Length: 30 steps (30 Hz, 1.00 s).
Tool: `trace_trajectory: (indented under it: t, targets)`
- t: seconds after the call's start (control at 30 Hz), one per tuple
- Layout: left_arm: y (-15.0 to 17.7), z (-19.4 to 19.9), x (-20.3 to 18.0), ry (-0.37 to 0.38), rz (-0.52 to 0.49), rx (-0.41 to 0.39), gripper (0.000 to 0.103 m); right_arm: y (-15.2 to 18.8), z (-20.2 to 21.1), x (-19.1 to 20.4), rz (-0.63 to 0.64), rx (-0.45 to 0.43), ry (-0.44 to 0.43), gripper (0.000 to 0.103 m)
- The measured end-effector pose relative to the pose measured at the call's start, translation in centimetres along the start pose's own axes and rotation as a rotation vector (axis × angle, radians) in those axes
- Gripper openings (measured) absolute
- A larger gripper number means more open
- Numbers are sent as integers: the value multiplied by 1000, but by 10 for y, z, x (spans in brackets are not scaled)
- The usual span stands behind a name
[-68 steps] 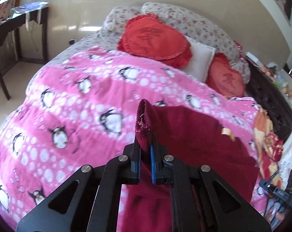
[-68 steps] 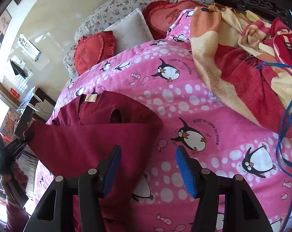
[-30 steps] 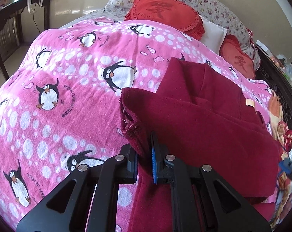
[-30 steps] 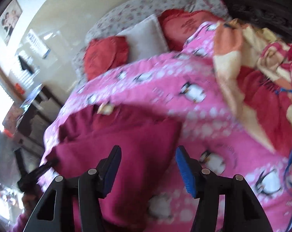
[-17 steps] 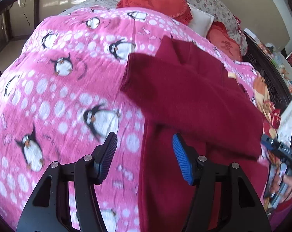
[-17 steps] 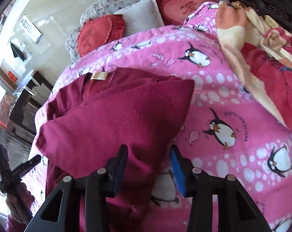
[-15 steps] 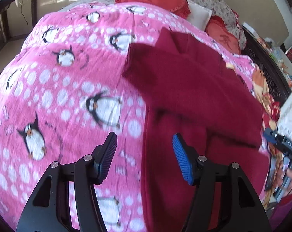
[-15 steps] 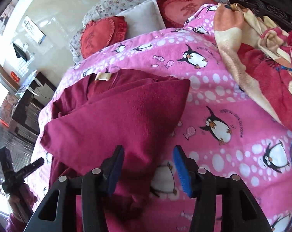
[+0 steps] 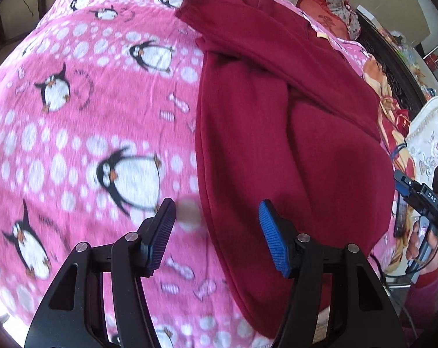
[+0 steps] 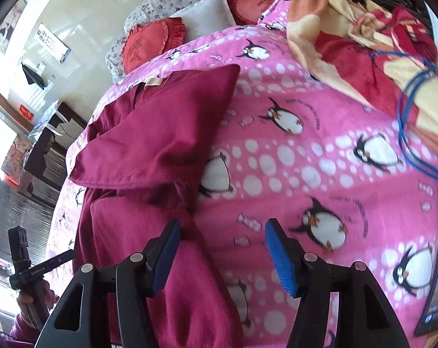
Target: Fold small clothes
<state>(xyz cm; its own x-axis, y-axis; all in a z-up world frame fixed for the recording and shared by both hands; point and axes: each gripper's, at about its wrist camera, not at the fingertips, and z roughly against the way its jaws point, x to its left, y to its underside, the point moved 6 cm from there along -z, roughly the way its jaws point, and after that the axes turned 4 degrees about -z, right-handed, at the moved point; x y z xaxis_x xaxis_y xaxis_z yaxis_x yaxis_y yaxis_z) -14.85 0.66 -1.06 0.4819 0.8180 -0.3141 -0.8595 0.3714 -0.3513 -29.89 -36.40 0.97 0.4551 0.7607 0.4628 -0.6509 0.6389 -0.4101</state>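
My left gripper (image 9: 217, 226), which a second ago pinched a thick fold of the dark red fleece garment (image 9: 277, 121), now stands with its blue-padded jaws spread and nothing pressed between them; the garment's long left hem runs through the gap below without touching either pad. The fold it carried now lies flat across the garment's upper part as a slanting band. My right gripper (image 10: 221, 245) has drawn nearer the bed since half a second ago; its jaws are opening, the left pad just beside a bunched ridge of the cloth, the right pad over bare blanket, and no cloth is clamped.

The garment lies on the pink fleece blanket printed with penguins and white dots (image 9: 88, 101), towards that blanket's right side in the left wrist view, its collar end towards the pillows. The upper part is folded over into a broad triangular flap (image 10: 160, 133) with a pale label (image 10: 153, 81) at the neck. Below the flap the body is lumpy, with a deep lengthwise crease down its middle. The lower hem hangs near the blanket's near edge.

Beyond the garment's head end sit a red frilled heart-shaped cushion (image 10: 149, 43) and a white pillow (image 10: 207, 14). An orange, cream and red blanket (image 10: 349, 34) is heaped at the blanket's far right corner.
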Motion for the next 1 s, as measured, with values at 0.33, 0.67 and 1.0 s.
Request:
trace_trajectory:
  t: [0.33,0.67,1.0]
  targets:
    - [39,5,-6,39,43,10,60,34,3,-10,11,34,-20,60]
    - [45,-4,-27,37,69,29,70,50,-12,-3,25,72,-70,60]
    - [41,-17,-50,56,-44,71,22,59,-16,14,73,75,-101,32]
